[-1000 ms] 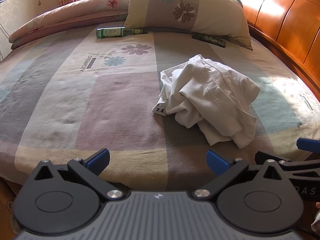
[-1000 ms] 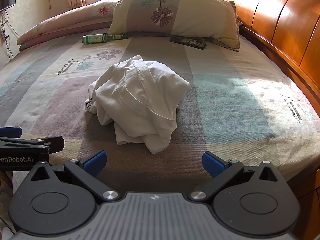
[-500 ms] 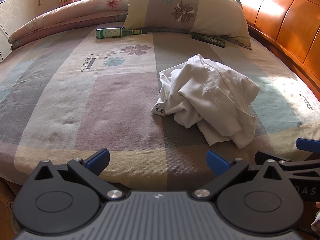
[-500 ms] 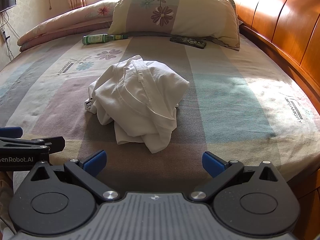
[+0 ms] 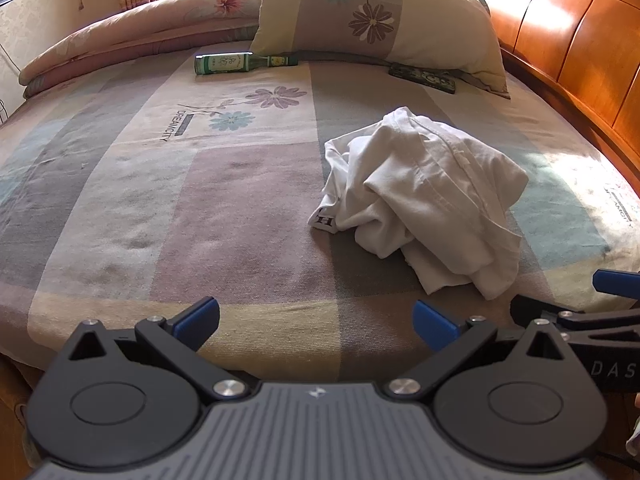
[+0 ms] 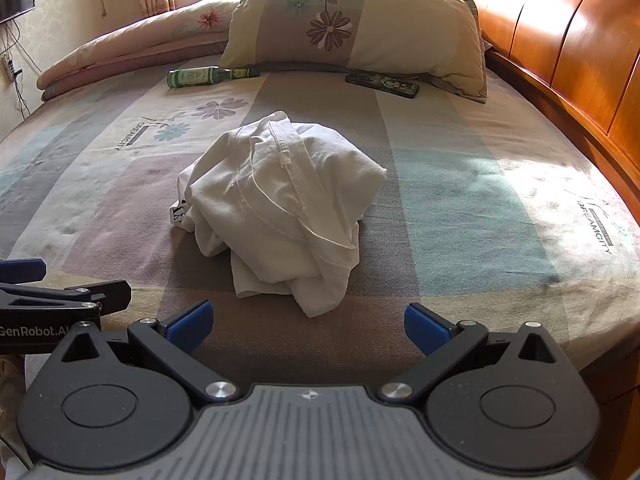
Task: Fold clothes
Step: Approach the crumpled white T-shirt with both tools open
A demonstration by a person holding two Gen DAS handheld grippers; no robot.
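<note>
Both grippers hovered open at the bed's near edge.

I held the left gripper [image 5: 316, 320] and right gripper [image 6: 306, 322] level, side by side, jaws spread wide and empty. The crumpled white garment [image 6: 280, 208] lay ahead on the patchwork bedsheet [image 6: 460, 208]; a green bottle [image 6: 200, 77] lay near the pillow [image 6: 360, 28].
</note>
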